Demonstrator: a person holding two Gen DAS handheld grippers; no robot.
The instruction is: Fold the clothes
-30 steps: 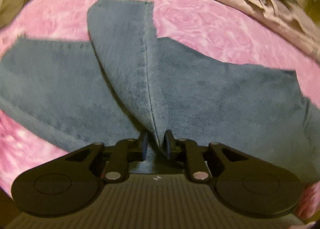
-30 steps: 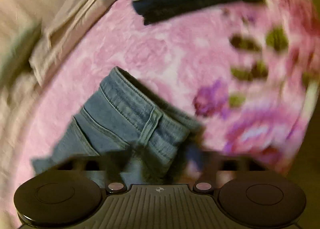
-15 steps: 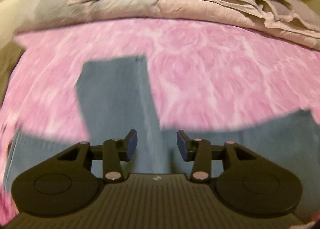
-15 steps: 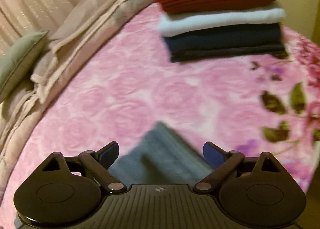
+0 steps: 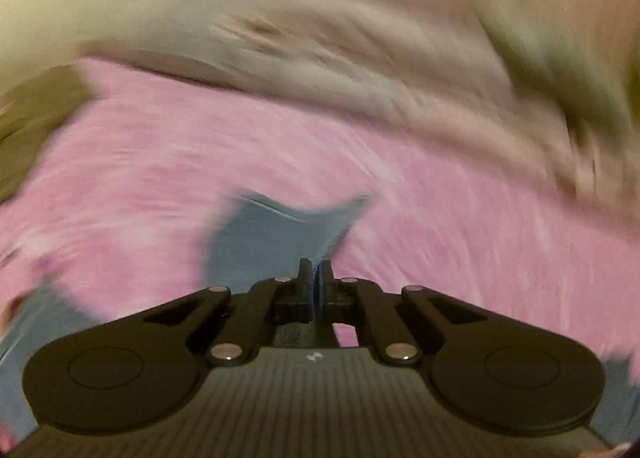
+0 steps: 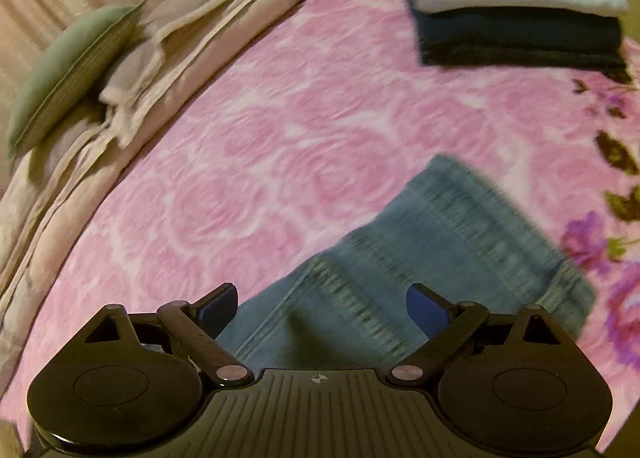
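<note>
Pinching a fold of the jeans (image 5: 276, 234), the left gripper (image 5: 315, 278) has its jaws nearly together on the denim above the pink blanket (image 5: 440, 226). The right gripper (image 6: 322, 304) hangs wide open and empty over the jeans, which lie toward the blanket's near edge; folded clothes (image 6: 516, 18) are stacked at its far corner.

No readable words, brand names or numbers appear in either view; the only marks are a small pale emblem on the ribbed housing of the left gripper (image 5: 315, 282) and a small round crosshair sign on the housing of the right gripper (image 6: 322, 304).
</note>
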